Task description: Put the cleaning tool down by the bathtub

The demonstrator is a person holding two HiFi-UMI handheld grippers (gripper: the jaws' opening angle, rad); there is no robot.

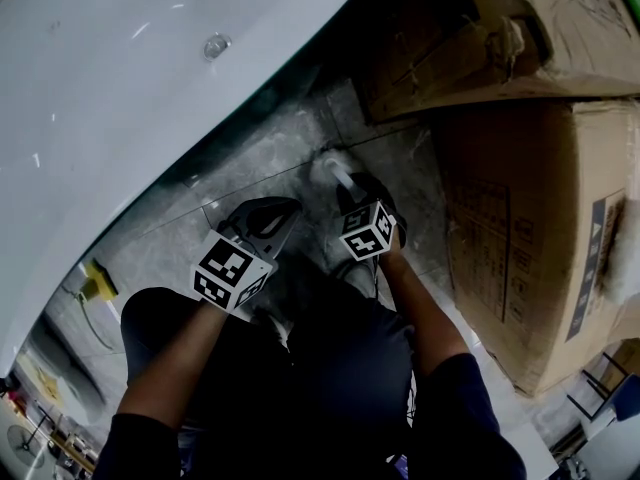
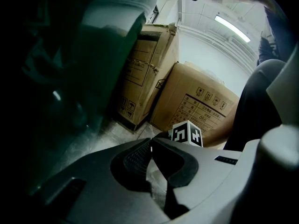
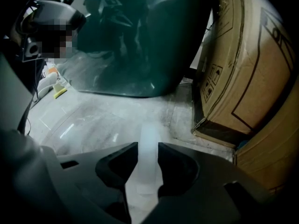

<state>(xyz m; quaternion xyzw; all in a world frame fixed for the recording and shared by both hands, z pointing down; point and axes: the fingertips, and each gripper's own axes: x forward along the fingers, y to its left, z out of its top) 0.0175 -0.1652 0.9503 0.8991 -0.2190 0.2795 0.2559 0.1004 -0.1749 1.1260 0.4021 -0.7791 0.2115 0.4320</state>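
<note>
The cleaning tool (image 1: 331,168) is white, with a fluffy head on the grey floor close to the bathtub (image 1: 120,68) and a pale handle running back toward me. In the right gripper view that handle (image 3: 148,132) lies on the floor between the jaws of my right gripper (image 3: 148,147). The pads stand a hair off it on each side, so the gripper is open around it. In the head view my right gripper (image 1: 347,182) is low over the floor. My left gripper (image 1: 291,208) hovers just left of it, shut (image 2: 150,143) and empty.
Large cardboard boxes (image 1: 520,248) stand close on the right, with another (image 1: 520,38) behind them. The tub's dark outer wall (image 3: 140,41) curves over the floor ahead. A small yellow item (image 1: 98,280) lies on the floor far left. My knees are right below the grippers.
</note>
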